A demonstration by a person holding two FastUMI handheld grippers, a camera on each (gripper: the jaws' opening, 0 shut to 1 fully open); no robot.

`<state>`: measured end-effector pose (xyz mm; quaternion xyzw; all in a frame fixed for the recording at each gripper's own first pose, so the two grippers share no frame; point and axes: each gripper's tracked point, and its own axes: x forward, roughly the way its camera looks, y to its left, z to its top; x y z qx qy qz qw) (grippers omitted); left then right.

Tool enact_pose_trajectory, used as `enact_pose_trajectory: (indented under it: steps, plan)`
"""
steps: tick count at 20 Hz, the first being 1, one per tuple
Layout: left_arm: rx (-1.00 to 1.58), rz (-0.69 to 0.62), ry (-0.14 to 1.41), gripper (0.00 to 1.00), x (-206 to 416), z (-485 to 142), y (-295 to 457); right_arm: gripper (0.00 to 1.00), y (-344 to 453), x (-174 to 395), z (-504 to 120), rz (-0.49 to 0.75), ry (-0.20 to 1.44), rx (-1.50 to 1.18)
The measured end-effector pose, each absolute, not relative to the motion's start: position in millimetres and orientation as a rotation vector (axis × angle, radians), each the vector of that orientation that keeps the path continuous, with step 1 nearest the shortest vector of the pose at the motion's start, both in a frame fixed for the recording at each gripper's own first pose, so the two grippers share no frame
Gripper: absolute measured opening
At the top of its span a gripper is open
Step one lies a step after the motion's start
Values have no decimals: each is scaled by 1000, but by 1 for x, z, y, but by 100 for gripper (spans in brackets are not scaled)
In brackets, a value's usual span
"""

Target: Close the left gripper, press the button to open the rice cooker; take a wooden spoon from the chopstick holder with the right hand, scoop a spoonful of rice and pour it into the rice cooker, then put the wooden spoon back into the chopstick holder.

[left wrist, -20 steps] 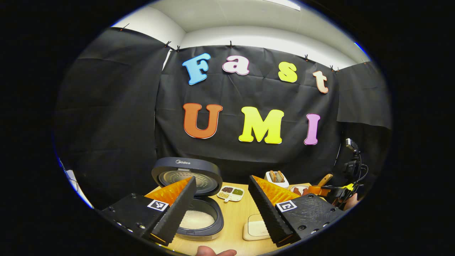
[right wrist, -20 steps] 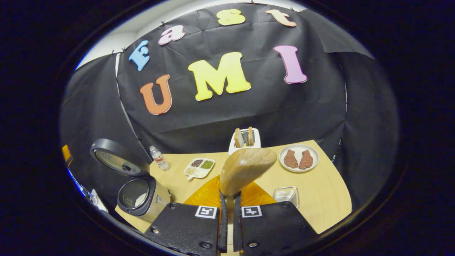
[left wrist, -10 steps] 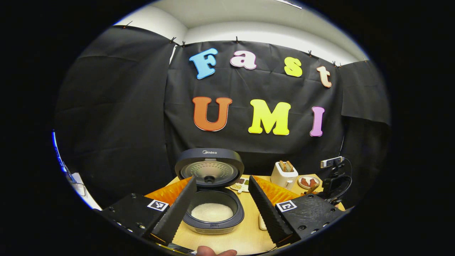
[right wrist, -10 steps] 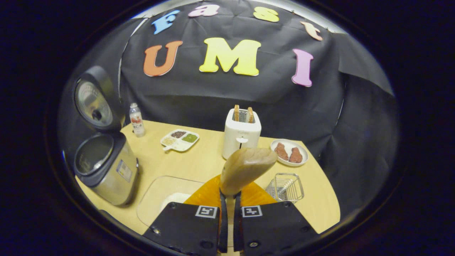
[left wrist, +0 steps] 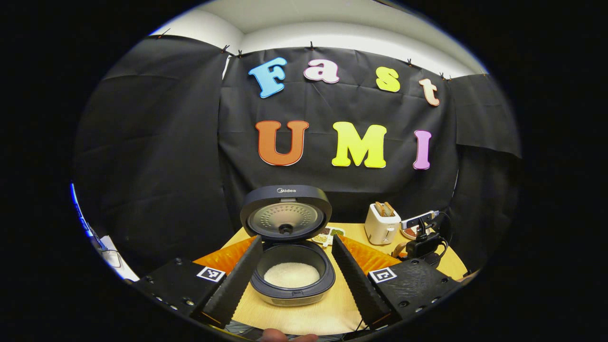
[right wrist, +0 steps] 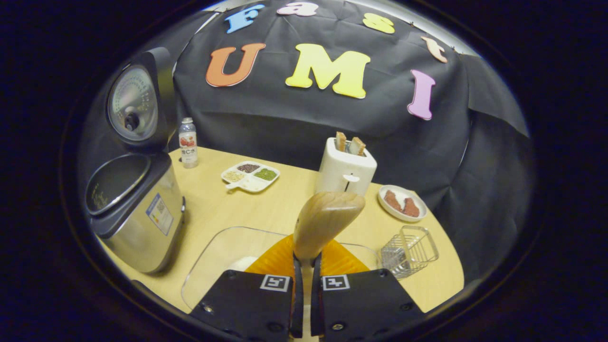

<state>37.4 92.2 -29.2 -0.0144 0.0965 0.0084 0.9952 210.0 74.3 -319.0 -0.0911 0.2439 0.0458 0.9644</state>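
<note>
The right gripper [right wrist: 304, 266] is clamped on the wooden spoon [right wrist: 325, 221], above the surface [right wrist: 266, 209]. The left gripper [left wrist: 294, 263] is spread apart, facing the open rice cooker [left wrist: 290, 280].

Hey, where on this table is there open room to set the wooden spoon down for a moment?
Bare tabletop lies between the divided snack dish and the clear tray, bordered by the rice cooker and the toaster. Another patch lies beyond the wire basket, near the table's right edge. It is crowded around toaster, meat plate and basket.
</note>
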Motion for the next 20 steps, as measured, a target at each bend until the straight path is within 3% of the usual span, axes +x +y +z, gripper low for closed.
enact_pose_trajectory:
  steps: [9, 13, 20]
  plan:
    - [-78, 53, 205, 95, 32, -33, 99, 12, 116, 196, -320, 271, 666, 278]
    - [-82, 54, 200, 95, 28, -32, 90, 12, 97, 199, -326, 224, 744, 533]
    - [-91, 55, 205, 95, 26, -34, 71, 12, 74, 190, -317, 260, 759, 770]
